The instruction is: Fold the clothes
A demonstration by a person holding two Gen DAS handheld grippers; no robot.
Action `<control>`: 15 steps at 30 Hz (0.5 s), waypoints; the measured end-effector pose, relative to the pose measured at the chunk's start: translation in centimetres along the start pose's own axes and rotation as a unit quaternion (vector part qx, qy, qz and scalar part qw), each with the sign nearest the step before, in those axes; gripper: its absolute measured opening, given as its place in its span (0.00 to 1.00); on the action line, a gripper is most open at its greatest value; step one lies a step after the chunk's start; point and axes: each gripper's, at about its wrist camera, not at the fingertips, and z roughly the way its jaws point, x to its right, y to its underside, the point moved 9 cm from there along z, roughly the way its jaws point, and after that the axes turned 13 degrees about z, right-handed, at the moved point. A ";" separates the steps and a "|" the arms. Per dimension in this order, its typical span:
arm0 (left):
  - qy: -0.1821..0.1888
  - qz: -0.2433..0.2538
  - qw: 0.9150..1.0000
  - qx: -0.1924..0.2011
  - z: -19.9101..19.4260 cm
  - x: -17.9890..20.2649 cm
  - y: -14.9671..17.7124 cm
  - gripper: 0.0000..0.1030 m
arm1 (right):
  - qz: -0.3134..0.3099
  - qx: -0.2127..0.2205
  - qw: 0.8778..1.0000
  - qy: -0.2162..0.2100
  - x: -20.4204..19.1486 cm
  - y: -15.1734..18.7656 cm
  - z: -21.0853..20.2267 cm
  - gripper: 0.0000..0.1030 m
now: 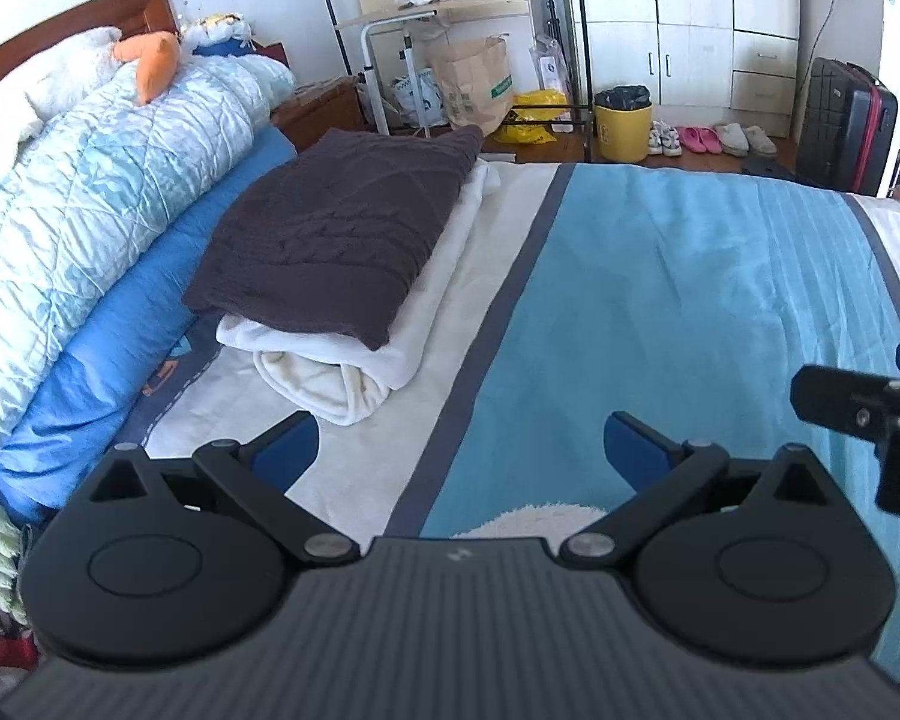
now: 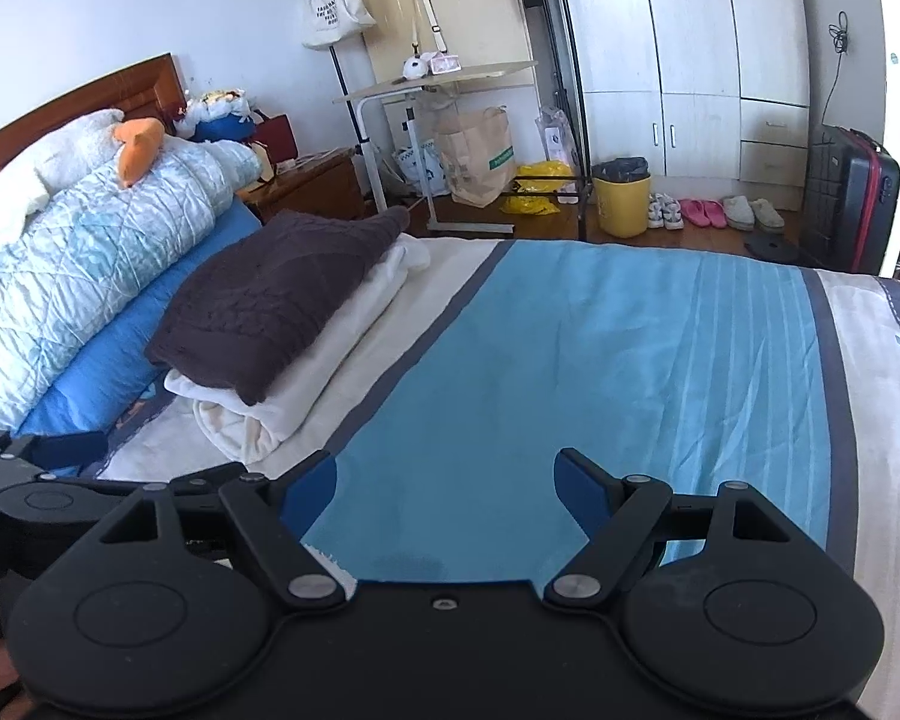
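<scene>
Left gripper (image 1: 462,450): jaws wide apart, nothing between the blue pads, poised above the bedspread (image 1: 660,300) where its white band meets the grey stripe. Right gripper (image 2: 447,489): jaws likewise wide apart and empty, above the blue panel of the same bedspread. Each gripper intrudes at the edge of the other's view, cut off by the frame. A fluffy white fabric (image 1: 534,519) shows just behind the left gripper's body, mostly hidden; what garment it is cannot be told. The folded clothes lie ahead and to the left: a dark brown knitted sweater (image 1: 336,240) stacked on a folded white garment (image 1: 354,372), both resting on the white band beside a rolled blue quilt (image 1: 108,204). Nothing stands between the jaws and this stack. Beyond the bed: a brown paper bag (image 2: 477,159), a yellow bin (image 2: 623,198), shoes and slippers (image 2: 714,213), a dark suitcase (image 2: 852,204), and white wardrobes (image 2: 690,48).
</scene>
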 end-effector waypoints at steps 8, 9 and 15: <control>-0.001 0.008 1.000 -0.003 0.2 0.2 -0.2 1.00 | 0.005 -0.007 1.000 0.013 0.7 0.4 0.4 0.81; -0.003 0.011 1.000 -0.001 0.1 0.3 -0.2 1.00 | 0.001 -0.008 1.000 0.014 0.7 0.5 0.5 0.81; -0.001 0.016 1.000 0.005 -0.4 0.5 -0.5 1.00 | -0.005 -0.011 1.000 0.013 0.6 0.8 0.4 0.81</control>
